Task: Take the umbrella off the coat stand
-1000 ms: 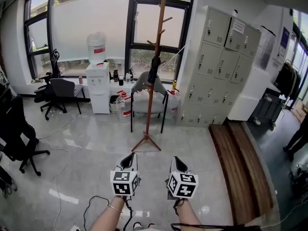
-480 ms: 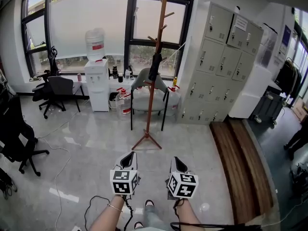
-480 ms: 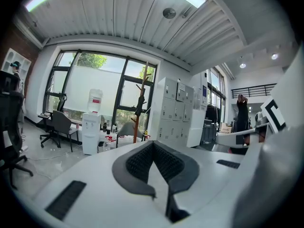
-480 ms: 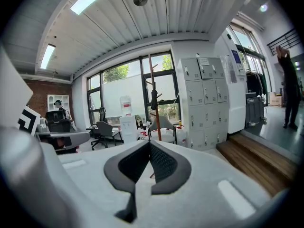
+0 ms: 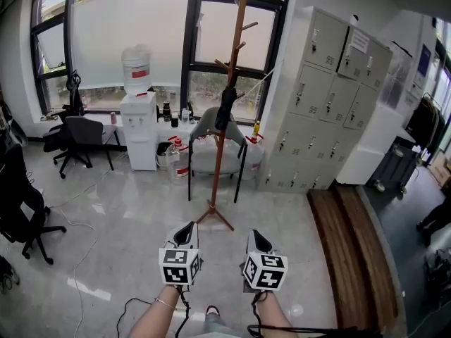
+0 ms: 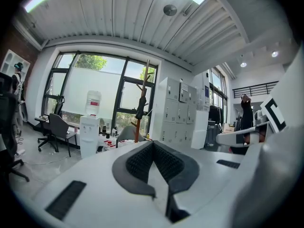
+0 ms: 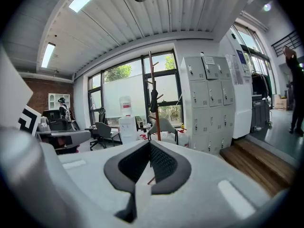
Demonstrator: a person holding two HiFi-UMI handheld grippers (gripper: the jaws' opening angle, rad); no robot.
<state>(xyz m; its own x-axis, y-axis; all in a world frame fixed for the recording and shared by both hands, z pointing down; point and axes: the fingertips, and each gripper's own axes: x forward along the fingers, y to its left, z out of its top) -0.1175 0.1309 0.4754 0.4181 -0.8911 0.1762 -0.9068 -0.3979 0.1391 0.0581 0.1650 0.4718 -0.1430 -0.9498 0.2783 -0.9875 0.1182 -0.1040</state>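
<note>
Left gripper (image 5: pixel 187 231) and right gripper (image 5: pixel 256 239), fingers closed and empty; well ahead of them, black umbrella (image 5: pixel 225 109) hangs on coat stand (image 5: pixel 220 160), water jug (image 5: pixel 134 69) atop dispenser (image 5: pixel 139 129) further left.

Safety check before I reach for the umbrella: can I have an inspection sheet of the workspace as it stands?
Surface: glossy tiled floor; nothing seen between the claws and the stand.
Job's things: dark folded umbrella hangs on the upright wooden coat stand by the window.
Clutter: water dispenser, jugs and grey chair behind the stand; office chairs at left.
Grippers: left claw and right claw both shut, empty, side by side, short of the stand.
Cables: white cable across the floor at left; black cable near the person's arms.
Surroundings: windows, lockers, wooden step at right.
</note>
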